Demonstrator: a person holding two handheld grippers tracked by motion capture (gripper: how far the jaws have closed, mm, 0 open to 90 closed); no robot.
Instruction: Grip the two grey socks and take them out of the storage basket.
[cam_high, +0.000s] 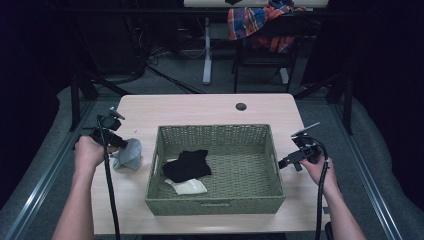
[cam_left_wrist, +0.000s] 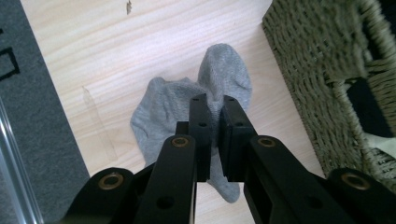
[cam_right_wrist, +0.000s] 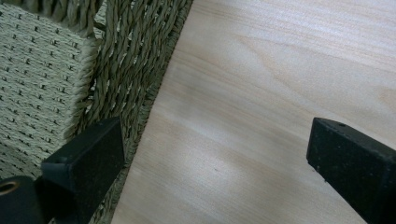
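A grey sock (cam_high: 128, 154) (cam_left_wrist: 175, 112) lies bunched on the wooden table, just left of the woven basket (cam_high: 216, 131). My left gripper (cam_high: 120, 142) (cam_left_wrist: 213, 100) is shut on a fold of that sock, its two jaws pressed together over the cloth. Inside the basket lie a black sock (cam_high: 187, 165) and a pale cream sock (cam_high: 190, 187) partly under it. My right gripper (cam_high: 285, 162) (cam_right_wrist: 215, 154) hangs open beside the basket's right wall (cam_right_wrist: 126, 51), with bare tabletop between its jaws.
The basket takes up the table's middle. A round cable hole (cam_high: 241, 106) sits near the far edge. Beyond the table stand a desk leg (cam_high: 207, 50) and a chair with a plaid cloth (cam_high: 257, 22). Grey floor (cam_left_wrist: 32, 121) borders the table's left edge.
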